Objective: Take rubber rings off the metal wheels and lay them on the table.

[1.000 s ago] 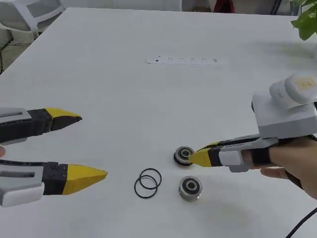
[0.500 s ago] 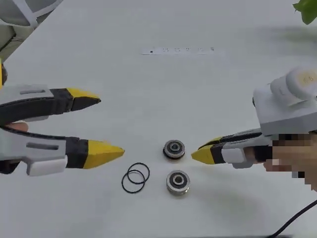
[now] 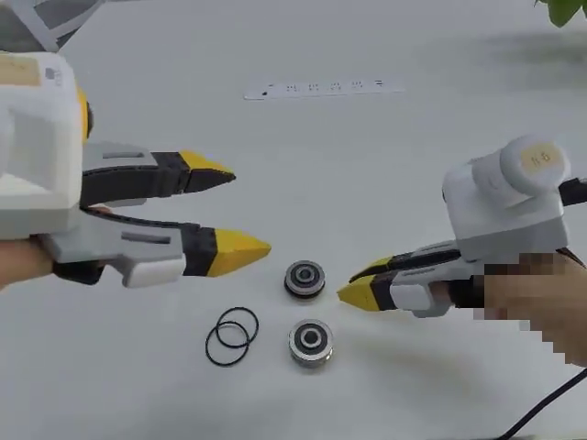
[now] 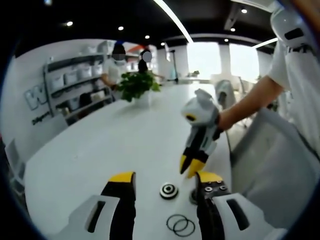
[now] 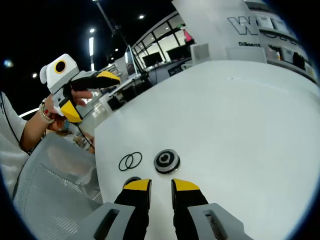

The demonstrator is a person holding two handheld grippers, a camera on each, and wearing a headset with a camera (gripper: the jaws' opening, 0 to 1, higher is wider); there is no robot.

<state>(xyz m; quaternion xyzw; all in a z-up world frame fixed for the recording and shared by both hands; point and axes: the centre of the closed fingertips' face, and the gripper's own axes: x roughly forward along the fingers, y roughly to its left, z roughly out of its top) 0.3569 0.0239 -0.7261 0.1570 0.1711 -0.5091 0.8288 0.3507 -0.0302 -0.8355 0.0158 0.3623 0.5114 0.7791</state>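
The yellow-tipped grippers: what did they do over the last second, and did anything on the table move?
The left gripper swung in toward the far wheel, jaws open. The right gripper backed its tip off that wheel. The near wheel and both loose rings stayed put.

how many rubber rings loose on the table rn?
2. One ring and a second ring overlap on the table, left of the nearer wheel. Can't tell whether that or the farther wheel carries more.
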